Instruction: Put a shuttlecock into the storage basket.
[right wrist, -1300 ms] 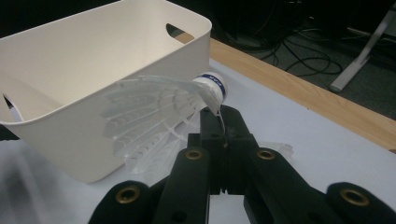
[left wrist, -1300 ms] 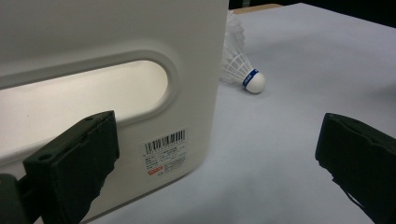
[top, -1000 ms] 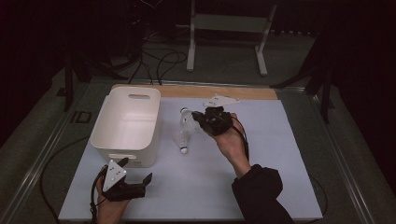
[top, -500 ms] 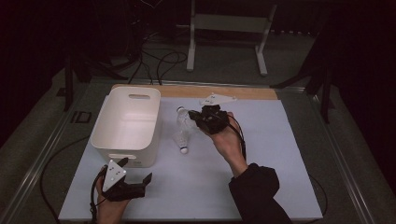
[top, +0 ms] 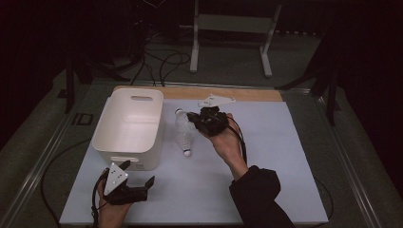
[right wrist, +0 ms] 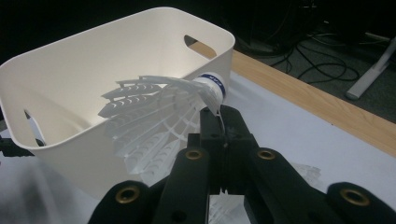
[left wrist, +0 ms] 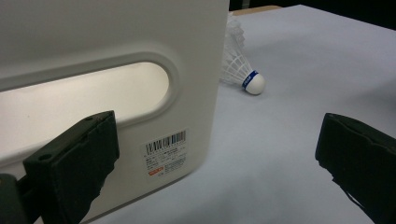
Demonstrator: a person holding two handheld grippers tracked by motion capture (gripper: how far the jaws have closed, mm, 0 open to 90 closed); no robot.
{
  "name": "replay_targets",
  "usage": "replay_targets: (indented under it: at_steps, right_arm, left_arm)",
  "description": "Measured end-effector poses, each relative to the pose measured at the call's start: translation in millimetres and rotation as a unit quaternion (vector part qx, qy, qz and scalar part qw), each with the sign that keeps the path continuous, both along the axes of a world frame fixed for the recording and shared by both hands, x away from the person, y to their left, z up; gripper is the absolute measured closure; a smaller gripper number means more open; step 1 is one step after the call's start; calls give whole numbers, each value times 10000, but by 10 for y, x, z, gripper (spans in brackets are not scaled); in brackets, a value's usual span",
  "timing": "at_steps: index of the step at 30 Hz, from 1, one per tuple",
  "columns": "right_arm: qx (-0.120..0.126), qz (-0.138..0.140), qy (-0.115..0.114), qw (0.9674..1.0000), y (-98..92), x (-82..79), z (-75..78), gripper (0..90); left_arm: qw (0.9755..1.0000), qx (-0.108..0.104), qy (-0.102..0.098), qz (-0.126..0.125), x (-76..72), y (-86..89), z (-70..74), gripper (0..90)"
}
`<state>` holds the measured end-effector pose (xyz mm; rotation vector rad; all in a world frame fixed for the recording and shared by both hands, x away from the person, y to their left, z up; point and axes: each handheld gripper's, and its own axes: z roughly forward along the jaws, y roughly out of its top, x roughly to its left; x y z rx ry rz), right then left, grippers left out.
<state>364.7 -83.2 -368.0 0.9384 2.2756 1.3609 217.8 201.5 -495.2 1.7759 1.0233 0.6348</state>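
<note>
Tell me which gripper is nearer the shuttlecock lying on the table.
Right. The right gripper hovers just beside the lying shuttlecock, clamping another shuttlecock; the left gripper rests farther off, by the white bin's near end.

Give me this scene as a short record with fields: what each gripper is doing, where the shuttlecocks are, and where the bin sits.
right gripper: jaws shut on the feather skirt of a shuttlecock, raised beside the bin
held shuttlecock: cork end with blue band points toward the bin's far corner
left gripper: jaws open, nothing between them, low at the near end of the bin
white bin: upright on the left of the table, handle slots in its end walls
second shuttlecock: lies on the table just right of the bin, cork toward the person
</note>
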Motion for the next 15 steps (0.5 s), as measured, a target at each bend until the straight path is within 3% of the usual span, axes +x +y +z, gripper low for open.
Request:
replay_targets:
  at_steps: [15]
  right_arm:
    - [78,121,-38,9999,91,-8,2,893]
  left_arm:
    - [10000,2,4,1,-2,3,1,1]
